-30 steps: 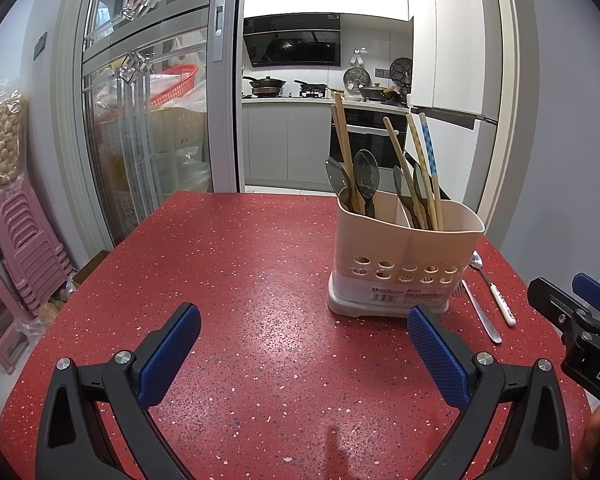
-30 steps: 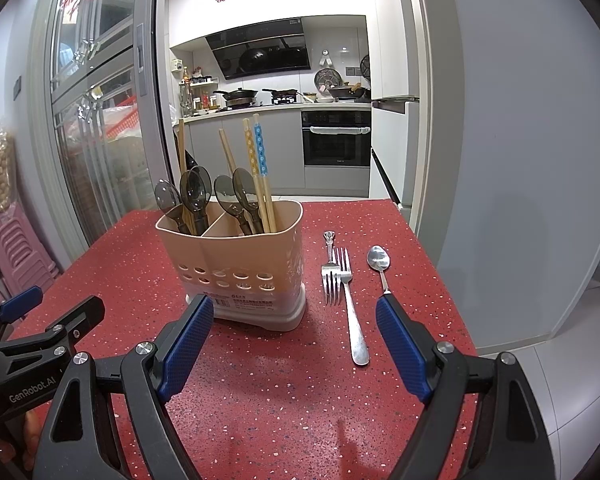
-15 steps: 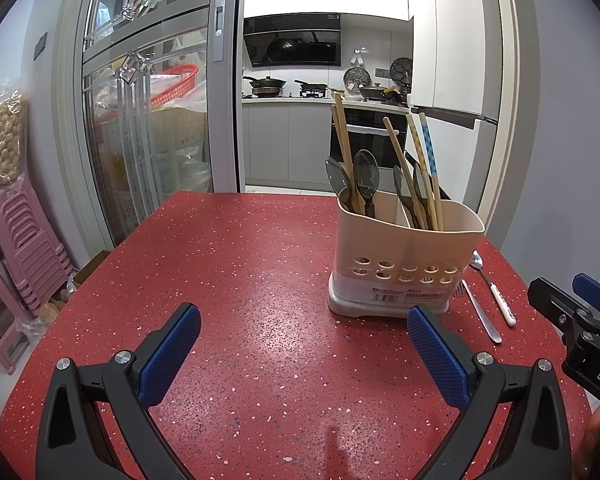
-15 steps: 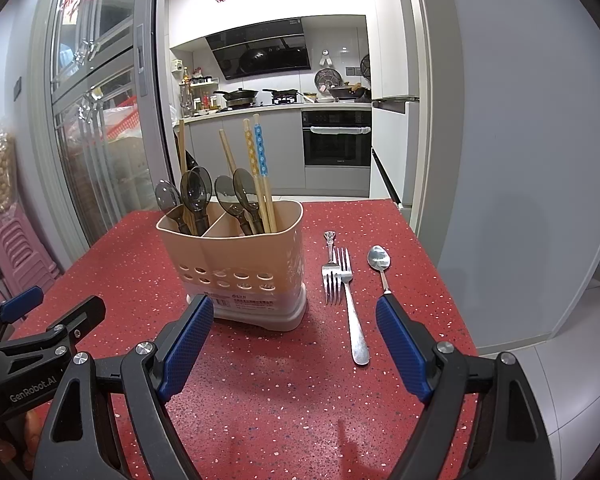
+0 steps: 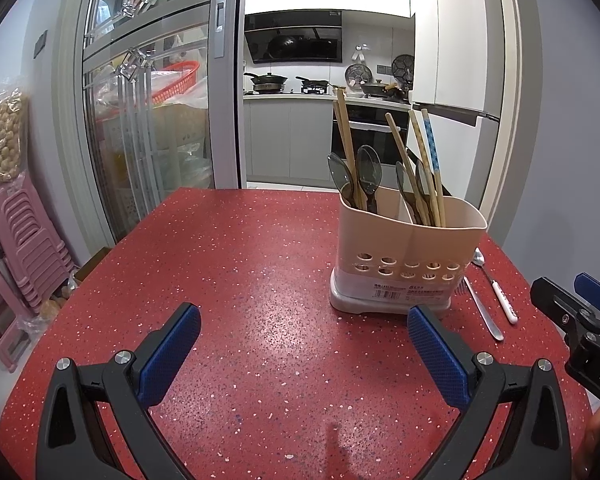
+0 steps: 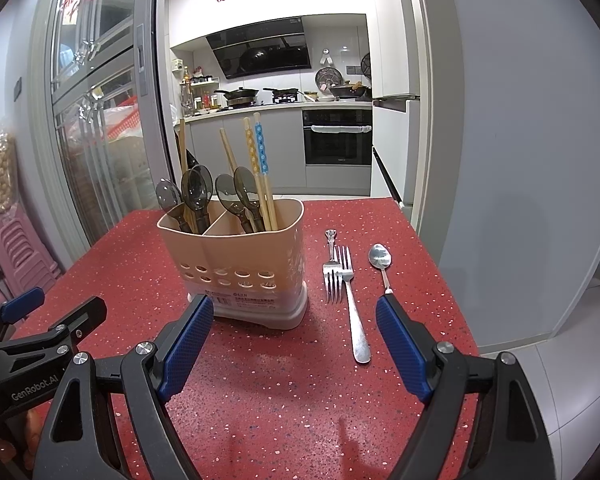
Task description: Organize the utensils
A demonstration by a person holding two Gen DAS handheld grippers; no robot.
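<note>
A beige two-compartment utensil holder (image 5: 404,264) (image 6: 240,264) stands on the red table (image 5: 240,280) (image 6: 300,400), holding dark spoons (image 6: 198,192) and chopsticks (image 6: 258,160). To its right lie two forks, one long (image 6: 352,304) and one short (image 6: 331,268), and a metal spoon (image 6: 381,262) (image 5: 494,286). My left gripper (image 5: 300,344) is open and empty, left of and short of the holder. My right gripper (image 6: 294,340) is open and empty, just in front of the holder and forks.
The table's right edge (image 6: 452,292) drops to a tiled floor beside a grey wall. Pink stools (image 5: 16,248) stand left of the table. A glass sliding door (image 5: 140,120) and a kitchen lie beyond the far edge.
</note>
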